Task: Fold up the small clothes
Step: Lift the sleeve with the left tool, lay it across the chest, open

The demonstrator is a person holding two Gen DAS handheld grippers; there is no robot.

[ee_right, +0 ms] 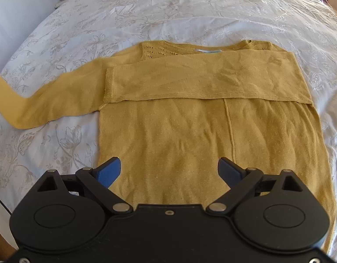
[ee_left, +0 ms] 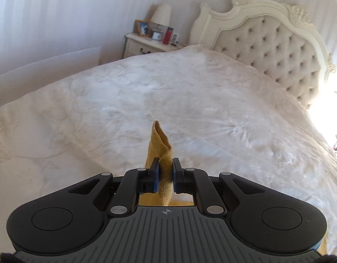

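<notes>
A mustard-yellow sweater (ee_right: 168, 118) lies flat on the bed (ee_right: 190, 11), spread over a pale floral bedspread, neckline toward the far side and hem nearest the right wrist camera. One sleeve (ee_right: 201, 81) is folded straight across the chest, its cuff edge ending just inside the body's left side seam as seen from this view; the other sleeve (ee_right: 43, 100) stretches out sideways over the bedspread toward the left border of the picture. The right tool (ee_right: 169, 171) hovers above the lower part of the sweater with its blue-padded fingers spread wide and nothing between them. The left tool (ee_left: 165, 175) is clamped on a bunched fold of yellow knit fabric (ee_left: 160, 144), which stands up in a point in front of the fingertips, lifted off the bedspread. Ahead of it the bed runs bare to the tufted headboard (ee_left: 267, 43), with broad free surface on both sides. A nightstand (ee_left: 146, 43) with a lamp (ee_left: 160, 14) and picture frames sits beside the headboard, well apart from the garment.
</notes>
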